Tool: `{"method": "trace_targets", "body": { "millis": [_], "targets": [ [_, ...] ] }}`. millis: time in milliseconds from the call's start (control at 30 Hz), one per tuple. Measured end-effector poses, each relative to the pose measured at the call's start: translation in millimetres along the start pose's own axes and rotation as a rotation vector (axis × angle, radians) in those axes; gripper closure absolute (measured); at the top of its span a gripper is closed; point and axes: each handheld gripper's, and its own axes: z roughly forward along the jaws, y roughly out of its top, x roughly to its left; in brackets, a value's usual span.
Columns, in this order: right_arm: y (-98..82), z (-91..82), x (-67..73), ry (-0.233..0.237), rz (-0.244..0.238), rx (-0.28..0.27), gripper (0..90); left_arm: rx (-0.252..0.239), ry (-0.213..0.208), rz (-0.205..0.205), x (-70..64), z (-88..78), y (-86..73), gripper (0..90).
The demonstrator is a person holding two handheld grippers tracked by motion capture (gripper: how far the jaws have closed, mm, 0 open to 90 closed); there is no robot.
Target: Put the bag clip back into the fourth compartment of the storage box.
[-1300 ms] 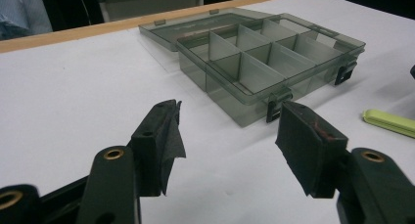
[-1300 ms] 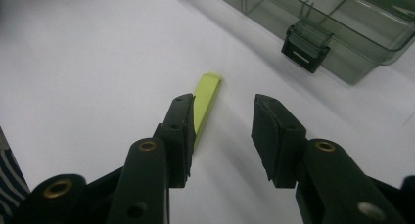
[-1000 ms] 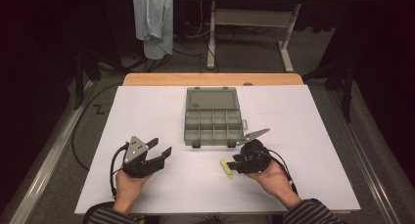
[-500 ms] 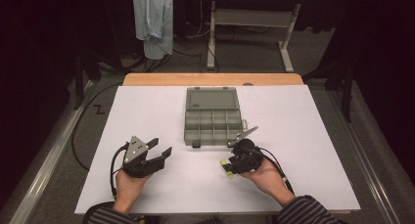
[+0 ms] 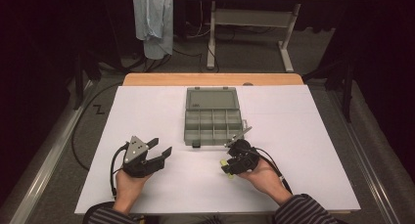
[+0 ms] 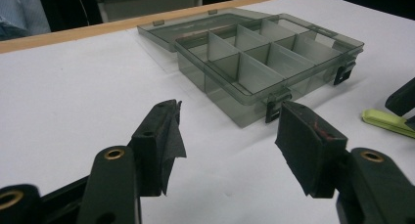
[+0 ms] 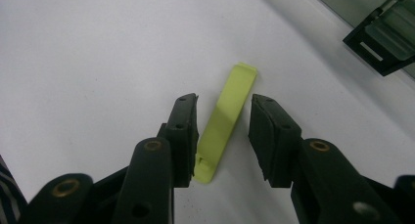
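Closing squarely should seat the half-open right claw (image 7: 222, 136), its jaws just narrowing, astride the green strip (image 7: 225, 120) (flat, ungripped); left claw (image 6: 227, 153) wide, empty.

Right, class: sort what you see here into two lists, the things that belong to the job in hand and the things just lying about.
Job in hand:
- right gripper, jaws just closing around the strip, not yet pressing it
- yellow-green plastic strip, flat on the table
- open compartment box

Lying about:
- left gripper, open, nothing between its jaws
- blue cloth hanging behind the table
- white table cover
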Motion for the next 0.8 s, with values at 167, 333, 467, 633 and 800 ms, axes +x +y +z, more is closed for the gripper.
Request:
{"method": "trace_targets", "body": {
  "millis": [167,333,467,633,800],
  "targets": [
    [0.1,1.1,0.5,0.006,-0.001,0.009,70.2,0.004,0.0,0.004,0.0,-0.1,0.1,41.1],
    [-0.2,0.8,0.3,0.006,-0.005,0.01,73.9,0.002,0.002,0.004,0.0,-0.1,0.1,41.1],
    [-0.4,0.3,0.1,0.007,-0.006,0.014,75.9,0.0,0.002,0.003,-0.2,-0.2,0.2,41.1],
    [-0.7,1.0,1.4,0.01,-0.013,0.024,79.0,0.005,0.005,0.006,-0.1,-0.1,0.2,41.1],
    [-0.6,1.3,1.2,0.009,-0.018,0.027,79.0,0.003,0.005,0.009,-0.3,-0.1,0.2,41.1]
  ]
}}
